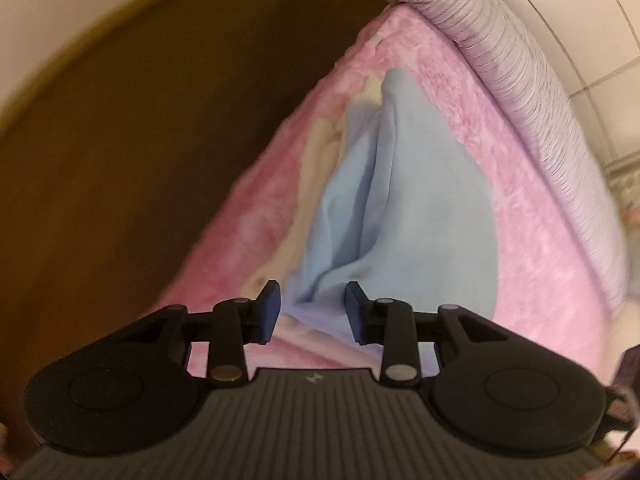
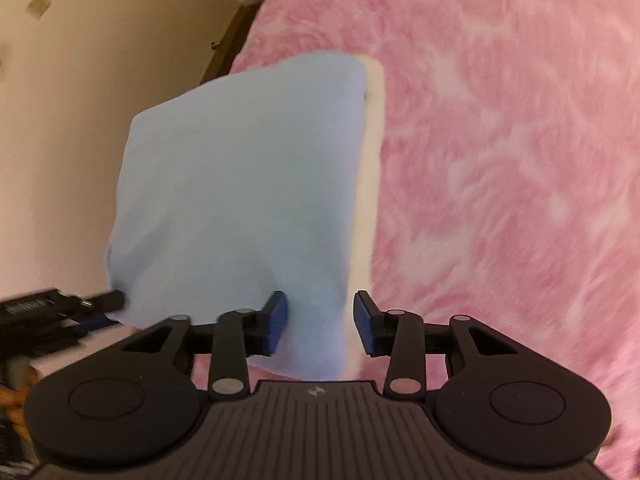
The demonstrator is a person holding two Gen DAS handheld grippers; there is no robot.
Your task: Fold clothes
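Both grippers show their blue pads spread apart with a clear gap, pinching nothing. Between the pads of the left gripper [image 1: 313, 312] the near end of the light blue garment [image 1: 384, 208] appears, though whether the fingers touch it is unclear through the blur. From the right wrist view, the right gripper [image 2: 321, 322] hovers at the garment's [image 2: 240, 184] near edge, and the left gripper's tip [image 2: 108, 300] reaches in from the left side at the garment's lower left corner.

Lying on the pink fleece blanket [image 1: 532, 248] on the bed, the garment runs lengthwise away from both cameras, narrowing toward its far end in the left view. It looks plain, soft and pale blue, with long folds down its middle. A cream patch [image 2: 370, 184] borders its right side.

Open blanket spreads wide to the right. To the left, the bed edge drops off toward a dark brown floor [image 1: 140, 160]. At the far end lies a ribbed lilac bolster [image 1: 500, 40], with tiled wall [image 1: 592, 32] beyond.
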